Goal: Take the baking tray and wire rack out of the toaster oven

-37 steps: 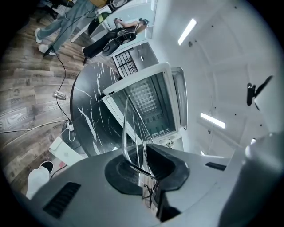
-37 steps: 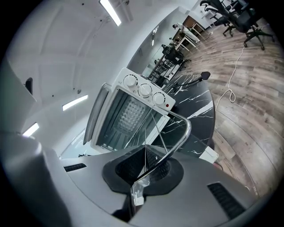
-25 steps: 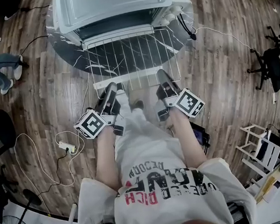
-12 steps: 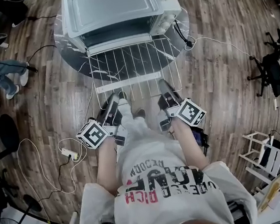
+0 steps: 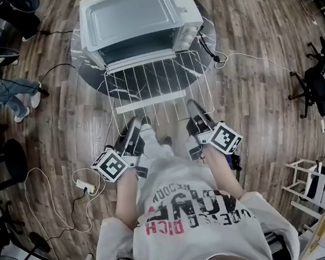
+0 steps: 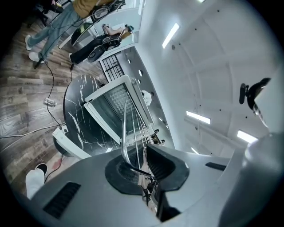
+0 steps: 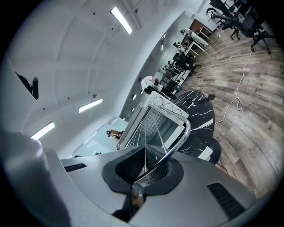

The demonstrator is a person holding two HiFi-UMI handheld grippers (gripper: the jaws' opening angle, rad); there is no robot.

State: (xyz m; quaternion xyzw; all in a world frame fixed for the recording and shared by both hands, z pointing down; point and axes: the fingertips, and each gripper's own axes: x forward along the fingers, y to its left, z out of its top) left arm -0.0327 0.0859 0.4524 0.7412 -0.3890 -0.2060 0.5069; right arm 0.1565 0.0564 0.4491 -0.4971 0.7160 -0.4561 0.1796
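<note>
Since the earlier frames, both grippers have drawn the wire rack (image 5: pixel 157 83) back from the toaster oven (image 5: pixel 138 18): its far edge, then tucked at the oven's mouth, now lies just clear of the open front. Rack held roughly level over the round black marble table (image 5: pixel 82 63), between the oven and the person, whose white printed T-shirt (image 5: pixel 190 222) fills the lower head view. Left gripper (image 5: pixel 132 130) at the rack's near left corner, right gripper (image 5: pixel 194 112) at its near right corner; each marker cube sits behind its gripper, toward the person. In the left gripper view the jaws are pinched on the rack's rim wire, the bars running away toward the oven. In the right gripper view the jaws are pressed together on the curved rim wire at that corner. A white bar (image 5: pixel 150 101) shows beneath the rack, parallel to its near edge. A grey, shallow-rimmed rectangle (image 5: pixel 131 12) covers the oven's top; whether it is the baking tray cannot be told. On the wooden floor (image 5: pixel 245 41): a white power strip (image 5: pixel 82 185) with cable at left, a person in jeans (image 5: pixel 6 92) at the far left, an office chair (image 5: pixel 314 83) at right
</note>
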